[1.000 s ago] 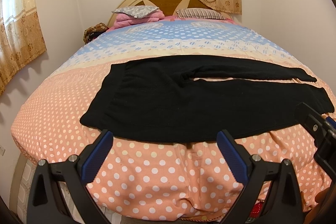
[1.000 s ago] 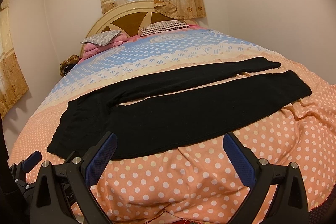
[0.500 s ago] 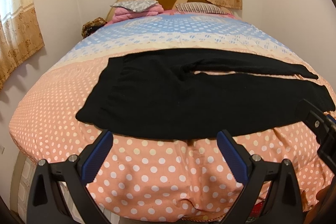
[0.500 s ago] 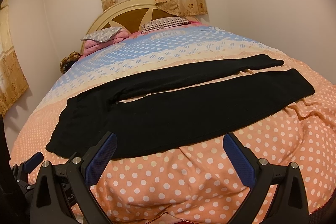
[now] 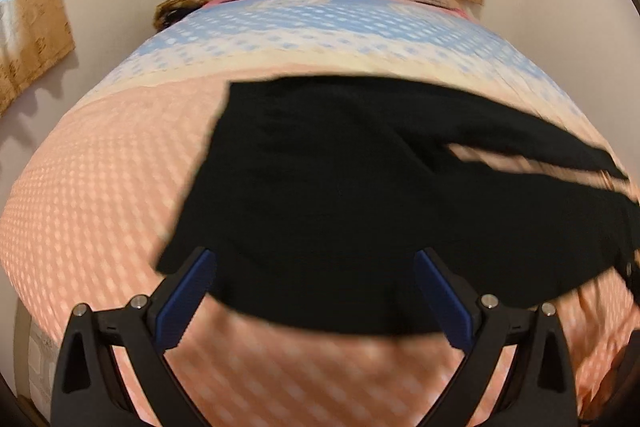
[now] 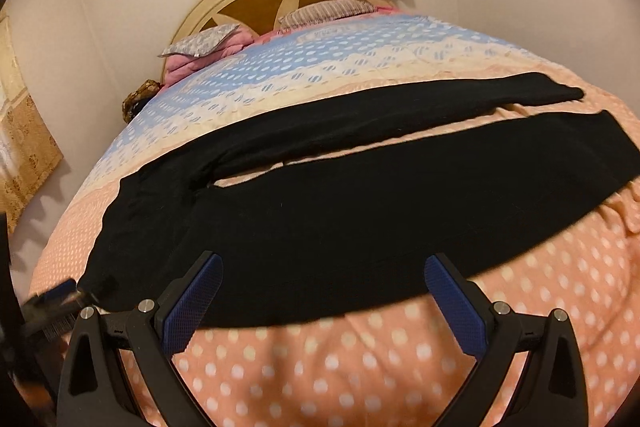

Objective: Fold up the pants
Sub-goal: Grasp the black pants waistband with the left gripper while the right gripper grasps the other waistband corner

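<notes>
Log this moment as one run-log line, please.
stage: approach | pants: flat, unfolded on bed | left gripper: open, above near waist edge | right gripper: open, above near leg edge

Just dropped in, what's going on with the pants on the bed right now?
A person holds a gripper in each hand over black pants laid flat on the polka-dot bedspread, legs apart and unfolded. The left gripper is open at the waistband end, near the lower corner. The right gripper is open at the near edge of the closer leg. Neither has gripped the fabric, so no fold has been made yet.
</notes>
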The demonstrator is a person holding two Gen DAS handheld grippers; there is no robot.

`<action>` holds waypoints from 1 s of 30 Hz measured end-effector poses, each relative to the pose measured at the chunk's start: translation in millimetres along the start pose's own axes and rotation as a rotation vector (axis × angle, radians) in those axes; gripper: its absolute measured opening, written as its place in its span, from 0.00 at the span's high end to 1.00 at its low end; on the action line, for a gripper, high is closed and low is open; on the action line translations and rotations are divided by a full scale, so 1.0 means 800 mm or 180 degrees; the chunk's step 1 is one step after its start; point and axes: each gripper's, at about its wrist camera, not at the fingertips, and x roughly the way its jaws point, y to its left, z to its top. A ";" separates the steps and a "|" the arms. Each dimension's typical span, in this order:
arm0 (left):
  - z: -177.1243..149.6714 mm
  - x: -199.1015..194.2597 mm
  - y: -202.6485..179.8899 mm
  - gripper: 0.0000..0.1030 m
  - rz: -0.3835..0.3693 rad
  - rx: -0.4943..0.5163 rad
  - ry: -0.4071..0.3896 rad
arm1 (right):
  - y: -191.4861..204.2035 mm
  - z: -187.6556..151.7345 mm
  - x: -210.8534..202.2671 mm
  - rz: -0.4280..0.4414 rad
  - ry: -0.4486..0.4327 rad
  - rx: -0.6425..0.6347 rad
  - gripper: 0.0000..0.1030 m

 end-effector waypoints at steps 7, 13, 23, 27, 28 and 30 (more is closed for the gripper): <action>0.093 0.076 0.073 0.09 0.0136 -0.0303 0.0087 | 0.025 0.049 0.047 0.0099 0.0084 -0.0343 0.40; 0.136 0.139 0.093 0.35 -0.0131 -0.0364 0.0264 | 0.035 0.070 0.073 0.0216 0.0148 -0.0375 0.40; 0.169 0.209 0.105 0.37 -0.0274 -0.0381 0.0536 | 0.042 0.157 0.146 0.0413 0.0377 -0.0690 0.30; 0.170 0.212 0.100 0.37 -0.0284 -0.0303 0.0529 | 0.055 0.207 0.211 0.0514 0.0542 -0.0978 0.30; 0.172 0.214 0.100 0.37 -0.0283 -0.0293 0.0528 | 0.057 0.215 0.227 0.0520 0.0601 -0.1004 0.30; 0.174 0.216 0.098 0.41 -0.0309 -0.0276 0.0517 | 0.059 0.231 0.268 0.0558 0.0767 -0.1083 0.30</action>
